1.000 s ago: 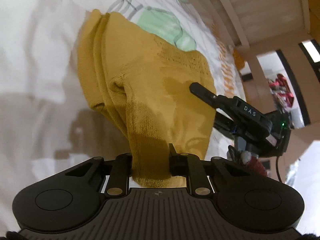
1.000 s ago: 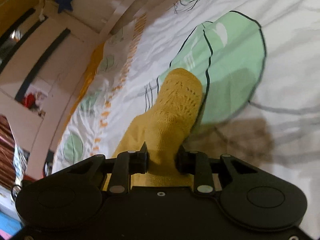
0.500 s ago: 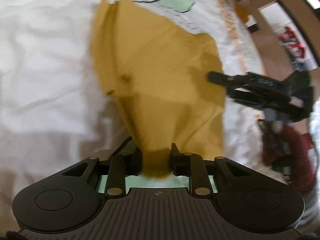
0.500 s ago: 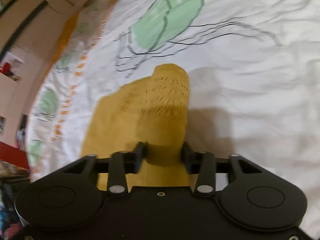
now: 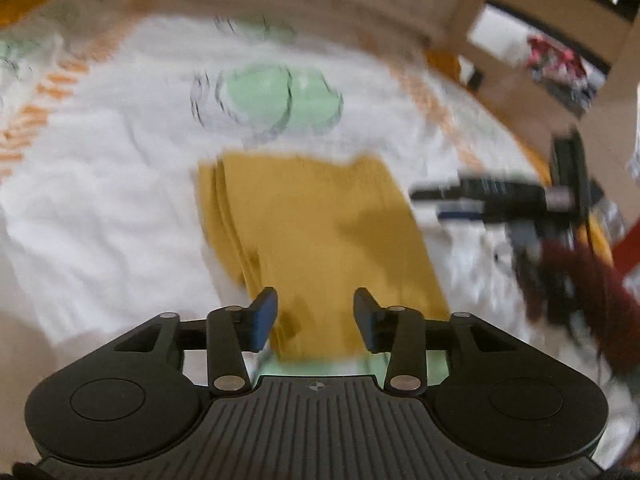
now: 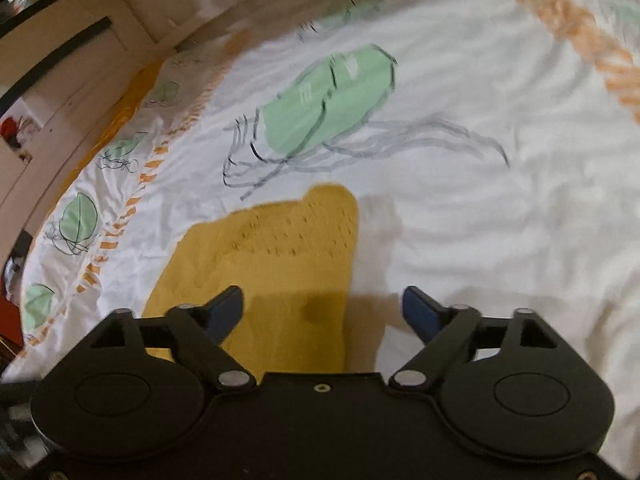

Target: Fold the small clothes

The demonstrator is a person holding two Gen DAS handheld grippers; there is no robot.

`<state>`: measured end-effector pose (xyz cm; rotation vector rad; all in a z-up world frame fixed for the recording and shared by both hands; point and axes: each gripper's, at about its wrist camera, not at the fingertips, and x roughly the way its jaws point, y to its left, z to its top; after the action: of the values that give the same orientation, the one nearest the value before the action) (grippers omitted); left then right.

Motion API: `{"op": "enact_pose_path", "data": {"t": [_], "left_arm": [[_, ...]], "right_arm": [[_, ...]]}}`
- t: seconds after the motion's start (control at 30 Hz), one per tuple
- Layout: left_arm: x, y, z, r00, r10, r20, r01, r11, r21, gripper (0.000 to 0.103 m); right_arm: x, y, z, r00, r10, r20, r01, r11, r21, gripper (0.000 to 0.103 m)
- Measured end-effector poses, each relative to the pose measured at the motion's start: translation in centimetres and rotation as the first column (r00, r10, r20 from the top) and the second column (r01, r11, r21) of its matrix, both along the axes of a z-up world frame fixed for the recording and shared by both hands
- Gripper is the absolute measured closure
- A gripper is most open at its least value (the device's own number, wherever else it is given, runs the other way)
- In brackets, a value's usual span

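Observation:
A mustard-yellow knit garment lies folded flat on the white bed cover, with stacked layers along its left edge. My left gripper is open just above its near edge, jaws apart and holding nothing. In the right wrist view the same garment lies flat, and my right gripper is open wide over its near right edge. The right gripper also shows blurred in the left wrist view, just off the garment's right side.
The white bed cover has green jellyfish prints and an orange dashed border. A wooden bed frame runs along the far side. Reddish clutter sits beyond the bed at the right.
Both grippers have let go of the yellow garment and opened. The garment has dropped from hanging to lying flat and folded on the bed cover. Both grippers have pulled back slightly.

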<state>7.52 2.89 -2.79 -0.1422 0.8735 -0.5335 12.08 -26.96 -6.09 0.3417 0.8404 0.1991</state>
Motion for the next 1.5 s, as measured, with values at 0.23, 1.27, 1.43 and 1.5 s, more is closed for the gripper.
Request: {"op": "enact_pose_path", "data": {"t": [0.23,1.27,1.43,1.5], "left_arm": [[6.2,-0.4,-1.3,0.991,0.134,-0.009,-0.134,0.991,-0.028,0.053],[9.2,-0.2,-7.5,0.96,0.273,-0.066,-0.276,0.961,-0.028,0.095],[8.8,-0.2,-7.2,0.959,0.279,-0.041,-0.279,0.96,-0.009,0.087],[8.4,0.1,-6.9,0.954,0.299,-0.018,-0.299,0.954,-0.002,0.075]], "right_arm": [[-0.8,1.5,1.0,0.996,0.041,0.075,-0.031,0.991,-0.129,0.004],[4.2,1.0,-4.9,0.995,-0.078,-0.055,0.06,0.958,-0.281,0.0],[3.7,0.5,-4.3,0.996,-0.085,-0.04,0.073,0.967,-0.246,0.0],[3.3,0.2,-3.9,0.995,-0.093,-0.027,0.084,0.97,-0.227,0.0]]}}
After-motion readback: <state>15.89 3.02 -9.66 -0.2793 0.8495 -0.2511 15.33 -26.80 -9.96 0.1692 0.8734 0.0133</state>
